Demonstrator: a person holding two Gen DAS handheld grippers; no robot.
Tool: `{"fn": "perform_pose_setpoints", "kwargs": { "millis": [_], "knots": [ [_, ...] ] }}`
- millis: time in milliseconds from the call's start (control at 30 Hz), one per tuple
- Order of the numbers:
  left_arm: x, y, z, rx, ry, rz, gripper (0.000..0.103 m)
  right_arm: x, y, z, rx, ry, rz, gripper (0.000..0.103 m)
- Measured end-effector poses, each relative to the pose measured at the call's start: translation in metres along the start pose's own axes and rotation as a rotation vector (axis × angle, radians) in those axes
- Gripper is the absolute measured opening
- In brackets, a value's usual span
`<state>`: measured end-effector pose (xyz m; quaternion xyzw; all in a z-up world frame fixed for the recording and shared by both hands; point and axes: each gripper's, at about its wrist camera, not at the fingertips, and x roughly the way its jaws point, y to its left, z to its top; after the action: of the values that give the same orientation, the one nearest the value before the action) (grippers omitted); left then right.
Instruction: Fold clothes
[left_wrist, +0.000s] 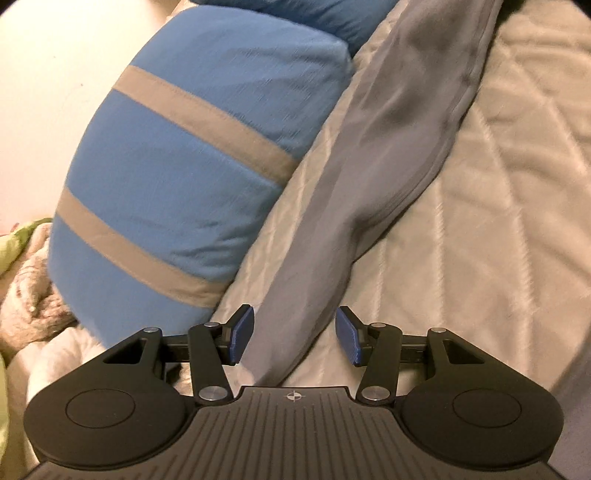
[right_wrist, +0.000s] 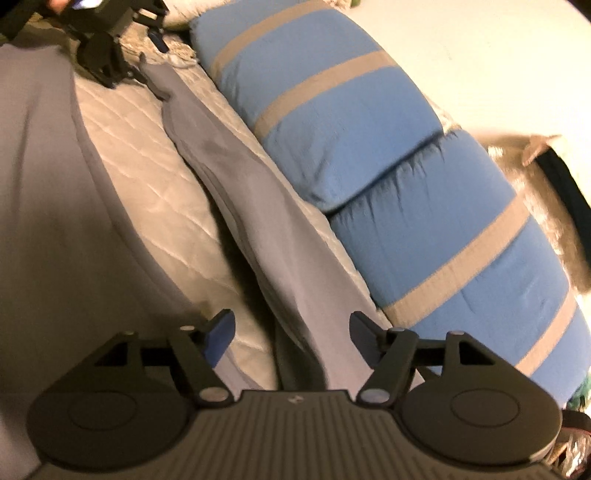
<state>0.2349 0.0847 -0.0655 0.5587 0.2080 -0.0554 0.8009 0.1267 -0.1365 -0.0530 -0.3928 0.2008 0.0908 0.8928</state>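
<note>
Step in hand: laying out grey garment (left_wrist: 373, 192) as a long strip along the bed (left_wrist: 480, 206), beside blue pillows (right_wrist: 332, 122). Left claw (left_wrist: 294, 338) open, unloaded; right claw (right_wrist: 291, 338) open, straddling fabric. Next: regrip one end, fold lengthwise.

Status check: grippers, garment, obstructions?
Left gripper open, right gripper open. Grey garment stretched along quilt, unheld. Blue pillows alongside.
</note>
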Motion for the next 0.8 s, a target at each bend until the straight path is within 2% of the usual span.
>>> {"fn": "perform_pose_setpoints", "kwargs": {
  "millis": [200,300,433,533,633,800],
  "knots": [
    [0.014,0.008,-0.013,0.066,0.068,0.048,0.047,0.004,0.010,0.006,-0.027,-0.013,0.010,0.082],
    [0.018,0.010,-0.020,0.090,0.087,0.048,0.047,0.006,0.011,0.007,-0.035,-0.009,0.008,0.083],
    [0.022,0.009,-0.028,0.167,0.082,0.059,0.047,0.007,0.011,0.007,-0.037,-0.004,0.007,0.085],
    [0.028,0.014,-0.029,0.168,0.079,0.029,0.047,0.009,0.012,0.007,-0.045,-0.001,0.008,0.086],
    [0.032,0.013,-0.028,0.172,0.085,0.036,0.047,0.009,0.012,0.007,-0.046,0.000,0.011,0.086],
    [0.030,0.009,-0.028,0.182,0.052,0.063,0.047,0.009,0.013,0.007,-0.045,-0.002,0.010,0.088]
  ]
}}
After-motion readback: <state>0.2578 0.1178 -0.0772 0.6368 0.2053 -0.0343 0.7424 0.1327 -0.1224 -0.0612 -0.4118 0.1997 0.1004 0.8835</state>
